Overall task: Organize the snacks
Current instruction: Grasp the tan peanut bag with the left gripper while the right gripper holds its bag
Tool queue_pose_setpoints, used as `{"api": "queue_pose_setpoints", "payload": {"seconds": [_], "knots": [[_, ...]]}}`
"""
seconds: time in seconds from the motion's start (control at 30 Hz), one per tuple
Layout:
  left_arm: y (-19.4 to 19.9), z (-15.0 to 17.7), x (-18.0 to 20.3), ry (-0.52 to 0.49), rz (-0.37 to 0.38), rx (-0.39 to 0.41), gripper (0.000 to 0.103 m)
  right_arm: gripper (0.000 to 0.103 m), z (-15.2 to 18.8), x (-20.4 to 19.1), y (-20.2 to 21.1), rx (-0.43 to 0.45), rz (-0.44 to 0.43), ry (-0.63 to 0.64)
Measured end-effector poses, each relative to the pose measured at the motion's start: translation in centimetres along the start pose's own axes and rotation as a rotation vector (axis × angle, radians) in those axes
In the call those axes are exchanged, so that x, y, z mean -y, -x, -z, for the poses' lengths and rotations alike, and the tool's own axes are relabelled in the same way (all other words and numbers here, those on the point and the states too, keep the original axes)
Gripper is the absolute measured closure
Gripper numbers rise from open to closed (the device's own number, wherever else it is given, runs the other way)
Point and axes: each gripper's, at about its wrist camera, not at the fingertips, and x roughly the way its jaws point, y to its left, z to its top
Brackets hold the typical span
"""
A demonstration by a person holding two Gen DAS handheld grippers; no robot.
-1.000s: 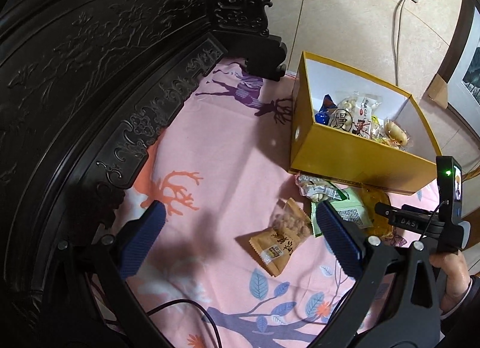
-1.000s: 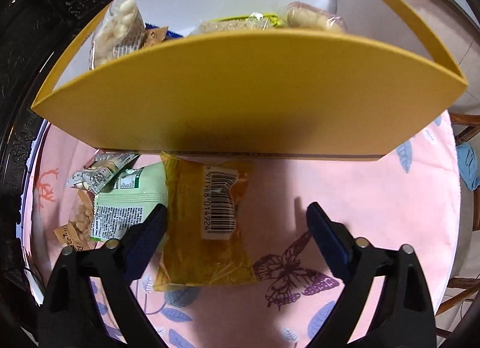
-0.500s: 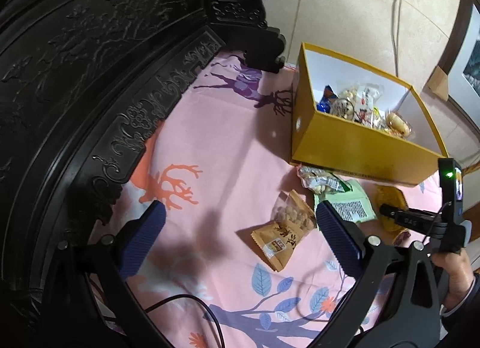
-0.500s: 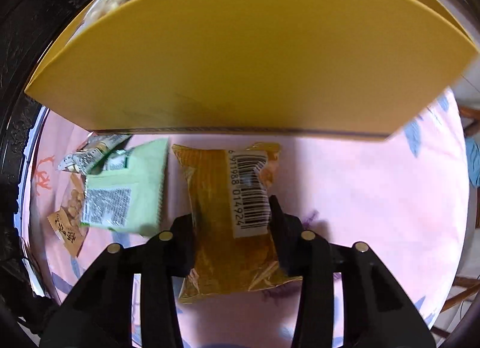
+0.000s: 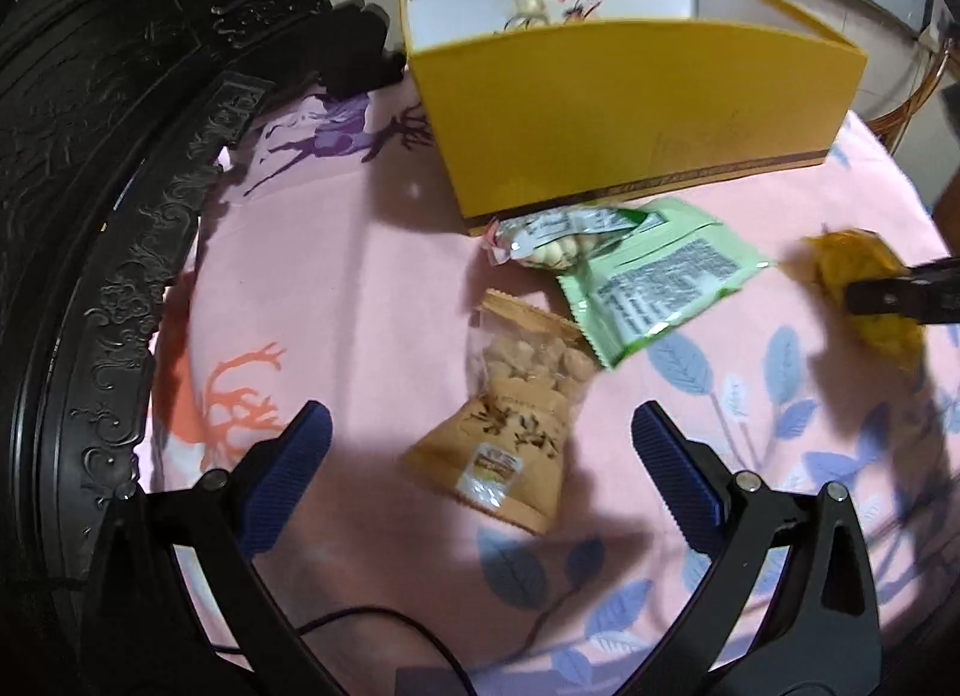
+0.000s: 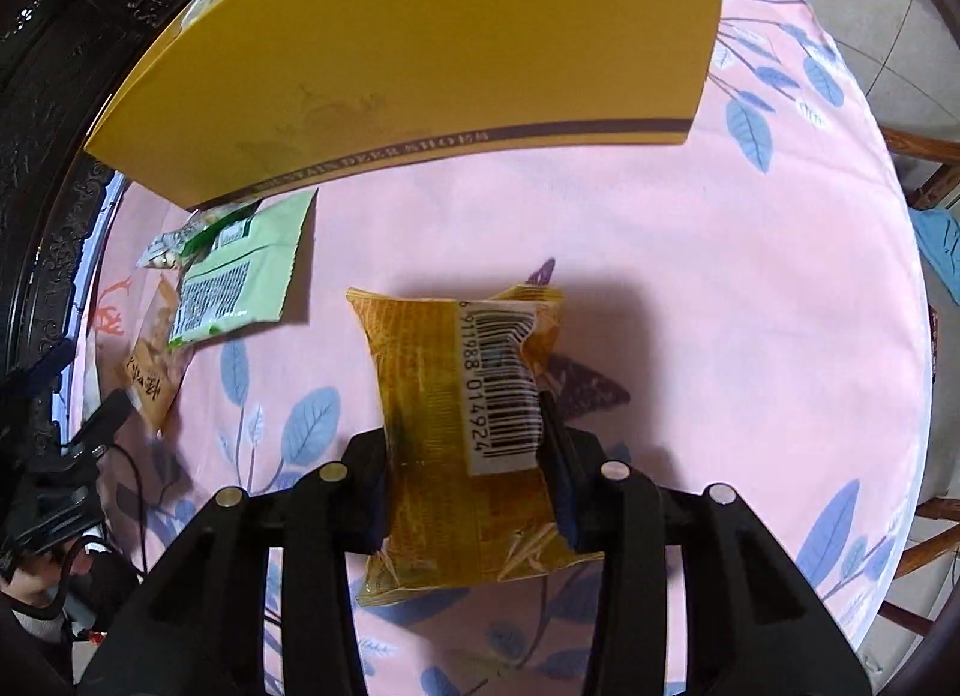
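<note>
My right gripper (image 6: pixel 465 456) is shut on a yellow snack packet (image 6: pixel 456 396) with a barcode, held a little above the pink cloth; the same packet (image 5: pixel 864 282) shows at the right edge of the left wrist view. My left gripper (image 5: pixel 480 456) hangs open over a tan nut pouch (image 5: pixel 510 426), one finger on each side, not touching it. A green packet (image 5: pixel 654 276) and a clear bag of white nuts (image 5: pixel 558 237) lie just in front of the yellow box (image 5: pixel 630 114), which holds several snacks.
A carved black wooden furniture piece (image 5: pixel 108 156) curves along the left of the pink printed tablecloth (image 6: pixel 720 306). The left gripper (image 6: pixel 66 456) with its cable shows at the left in the right wrist view. A wooden chair (image 6: pixel 924 186) stands beyond the table's right edge.
The right gripper closed on the yellow packet and pulled it back from the box. The left gripper dropped and rolled, coming down over the tan nut pouch.
</note>
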Motion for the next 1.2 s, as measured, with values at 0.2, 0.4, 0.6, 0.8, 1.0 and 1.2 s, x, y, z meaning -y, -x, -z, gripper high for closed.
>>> {"api": "queue_pose_setpoints", "payload": {"seconds": [0.2, 0.4, 0.6, 0.8, 1.0, 1.2], "knots": [[-3.1, -0.2, -1.3, 0.042, 0.039, -0.047, 0.002, 0.061, 0.5, 0.0, 0.5, -0.008, -0.021, -0.006], [-4.2, -0.1, -1.3, 0.039, 0.082, -0.066, 0.002, 0.061, 0.8, 0.6, 1.1, -0.004, -0.026, -0.015], [-4.8, 0.3, -0.5, -0.006, 0.087, -0.082, 0.002, 0.061, 0.4, 0.4, 0.8, -0.007, -0.024, -0.017], [-4.8, 0.6, -0.4, -0.002, 0.109, -0.085, 0.003, 0.061, 0.2, 0.1, 0.8, 0.000, -0.018, -0.014], [-4.0, 1.3, 0.0, 0.025, 0.189, -0.075, 0.039, 0.061, 0.4, -0.3, 1.4, 0.016, -0.012, -0.014], [-2.5, 2.4, -0.1, 0.075, 0.212, -0.054, 0.051, 0.061, 1.0, -0.5, 2.3, 0.037, -0.016, -0.010]]}}
